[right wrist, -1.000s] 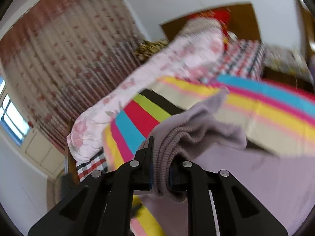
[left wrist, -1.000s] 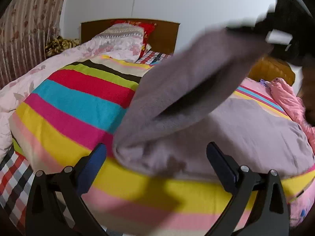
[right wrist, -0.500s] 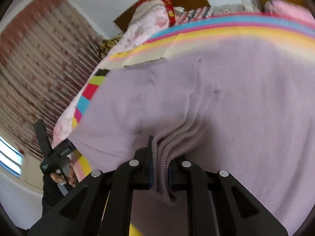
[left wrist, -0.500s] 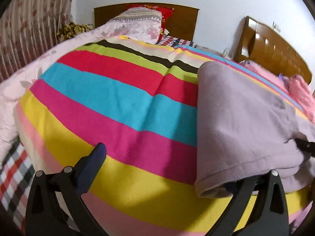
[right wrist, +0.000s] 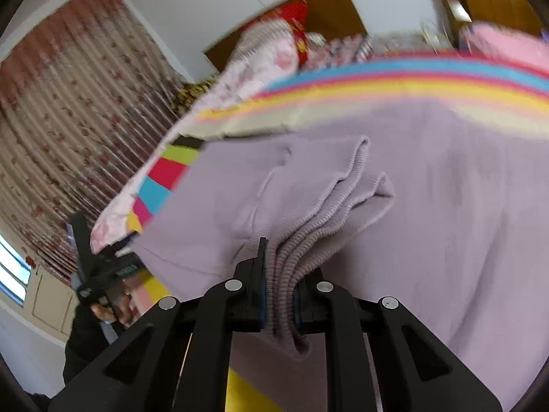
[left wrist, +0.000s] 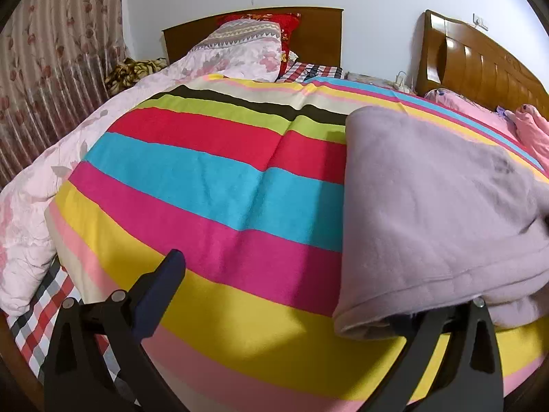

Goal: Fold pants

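Here 1 right claw (right wrist: 278,292) pinches 1 pants (right wrist: 429,213) waistband

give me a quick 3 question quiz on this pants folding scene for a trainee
1. True or false: the right tool is shut on the ribbed band of the lilac pants.
2. Multiple choice: the left tool is A) shut on the pants, B) open with one finger under the pants' folded edge, C) out of view.
3. Fill in: the pants lie on a ______ blanket.

Key: 1 true; 2 B; 3 striped
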`<move>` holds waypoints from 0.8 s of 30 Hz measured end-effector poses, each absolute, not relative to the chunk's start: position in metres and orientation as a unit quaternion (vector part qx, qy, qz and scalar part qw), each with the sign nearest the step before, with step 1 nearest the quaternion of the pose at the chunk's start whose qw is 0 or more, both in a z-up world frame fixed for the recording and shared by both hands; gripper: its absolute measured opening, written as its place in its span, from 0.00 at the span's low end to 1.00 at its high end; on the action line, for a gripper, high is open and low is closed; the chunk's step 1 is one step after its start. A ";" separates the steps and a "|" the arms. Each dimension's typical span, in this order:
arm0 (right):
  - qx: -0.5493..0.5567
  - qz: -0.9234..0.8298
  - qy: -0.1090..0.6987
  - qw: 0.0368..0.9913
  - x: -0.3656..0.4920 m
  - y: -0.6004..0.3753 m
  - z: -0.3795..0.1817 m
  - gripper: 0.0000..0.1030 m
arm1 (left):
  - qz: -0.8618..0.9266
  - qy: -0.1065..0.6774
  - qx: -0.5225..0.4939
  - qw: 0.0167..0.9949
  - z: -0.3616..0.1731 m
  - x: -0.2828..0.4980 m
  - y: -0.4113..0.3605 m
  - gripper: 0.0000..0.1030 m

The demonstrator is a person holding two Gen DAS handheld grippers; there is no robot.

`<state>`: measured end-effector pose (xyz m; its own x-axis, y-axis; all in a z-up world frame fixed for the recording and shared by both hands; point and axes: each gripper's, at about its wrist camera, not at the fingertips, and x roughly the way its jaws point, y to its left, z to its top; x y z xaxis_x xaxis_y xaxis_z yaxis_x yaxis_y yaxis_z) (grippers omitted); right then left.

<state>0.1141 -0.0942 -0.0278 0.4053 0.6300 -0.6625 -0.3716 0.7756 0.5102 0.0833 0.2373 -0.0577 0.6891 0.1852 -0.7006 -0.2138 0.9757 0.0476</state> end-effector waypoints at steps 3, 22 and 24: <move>0.155 0.300 0.456 0.824 0.112 -0.100 -0.033 0.13 | 0.115 0.378 0.001 0.919 -0.055 0.080 0.230 0.99; 0.037 0.221 0.426 0.876 0.090 -0.107 -0.005 0.45 | 0.036 0.289 0.193 0.937 0.004 -0.001 0.205 0.98; -0.001 0.225 0.391 0.893 0.082 -0.096 0.007 0.45 | 0.015 0.254 0.082 0.964 0.035 -0.003 0.225 0.98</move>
<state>0.0822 -0.0962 0.0073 0.5934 0.4000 -0.6985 -0.4021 0.8991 0.1732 -0.0027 0.2248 0.0347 0.8703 0.0711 -0.4873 0.0126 0.9860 0.1663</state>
